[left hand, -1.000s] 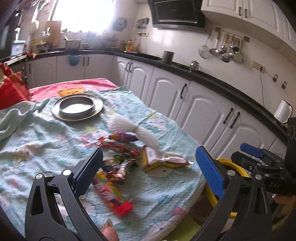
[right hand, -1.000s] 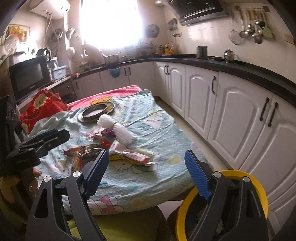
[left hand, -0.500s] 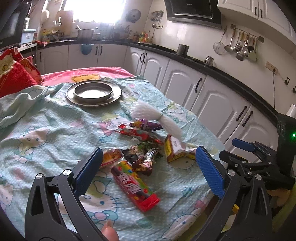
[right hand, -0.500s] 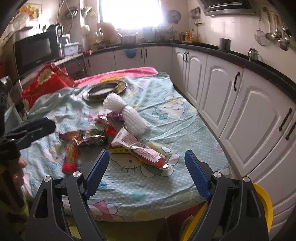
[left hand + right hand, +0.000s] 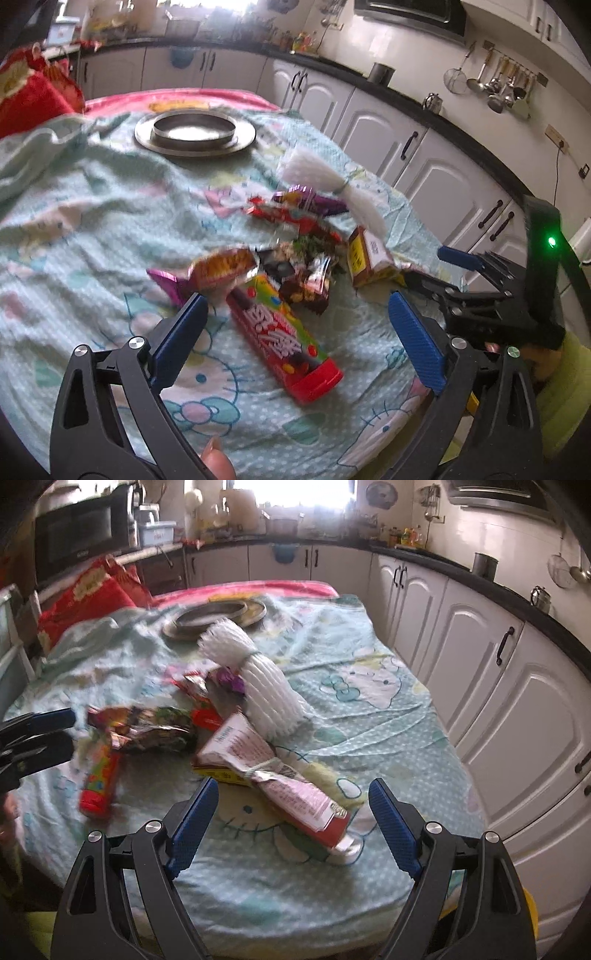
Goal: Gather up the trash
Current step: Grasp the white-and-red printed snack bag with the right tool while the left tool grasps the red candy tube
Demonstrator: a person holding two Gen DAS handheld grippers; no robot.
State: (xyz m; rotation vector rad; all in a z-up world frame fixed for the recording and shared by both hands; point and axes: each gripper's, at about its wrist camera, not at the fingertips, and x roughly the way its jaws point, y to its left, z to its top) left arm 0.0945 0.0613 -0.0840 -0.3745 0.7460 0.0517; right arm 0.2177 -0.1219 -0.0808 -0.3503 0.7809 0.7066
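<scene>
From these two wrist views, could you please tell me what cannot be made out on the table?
- Wrapper pile: motion blur in the left view smears the print, so pieces cannot be counted.
- Yellow box: mostly hidden under the tied pink packet in the right view.
- Yellow bin: cut off by the right tongs' arm and the picture's edge.

Wrappers lie heaped on the tablecloth, the metal dish well behind them.

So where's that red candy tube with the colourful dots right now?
The candy tube lies on the cartoon tablecloth, just ahead of the open left tongs in their view, at the near end of the wrapper pile.
</scene>
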